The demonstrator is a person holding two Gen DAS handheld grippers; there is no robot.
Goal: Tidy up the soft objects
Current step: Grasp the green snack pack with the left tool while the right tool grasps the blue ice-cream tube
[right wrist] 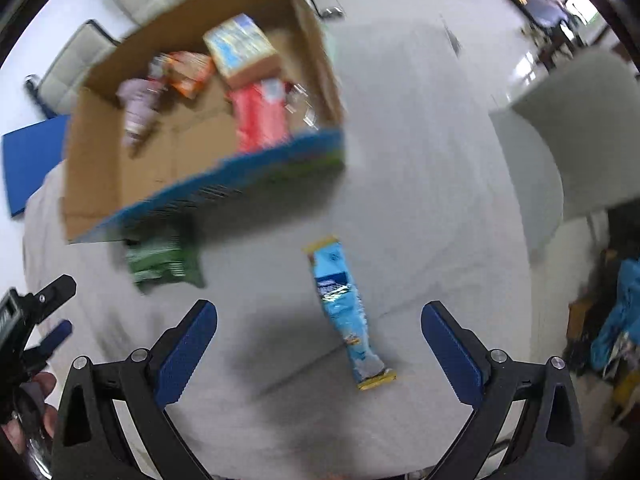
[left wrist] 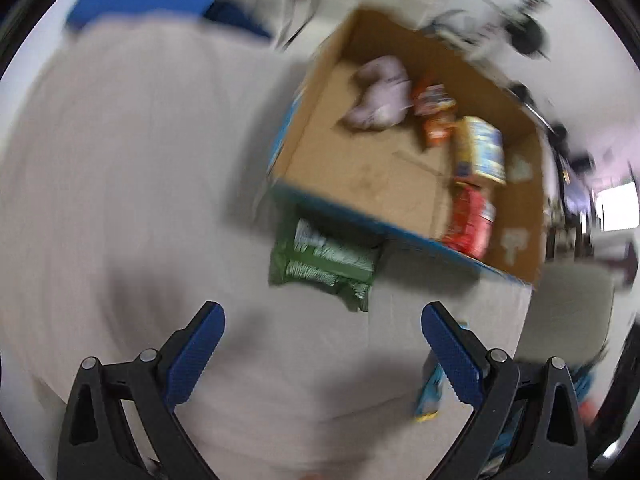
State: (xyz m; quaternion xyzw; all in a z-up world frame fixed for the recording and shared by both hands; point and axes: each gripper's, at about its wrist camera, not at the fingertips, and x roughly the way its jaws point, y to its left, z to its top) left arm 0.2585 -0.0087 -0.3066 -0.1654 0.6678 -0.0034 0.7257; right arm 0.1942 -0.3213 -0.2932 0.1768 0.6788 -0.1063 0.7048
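- Your left gripper (left wrist: 323,330) and right gripper (right wrist: 319,328): both spread wide, holding nothing.
- Only the right view shows the whole blue packet (right wrist: 347,314), lying on the cloth between the fingers' line.
- Green packet (left wrist: 323,266) lies ahead of your left gripper, against the cardboard box (left wrist: 316,76).

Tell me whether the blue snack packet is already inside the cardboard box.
No, the blue snack packet lies on the grey cloth outside the cardboard box.
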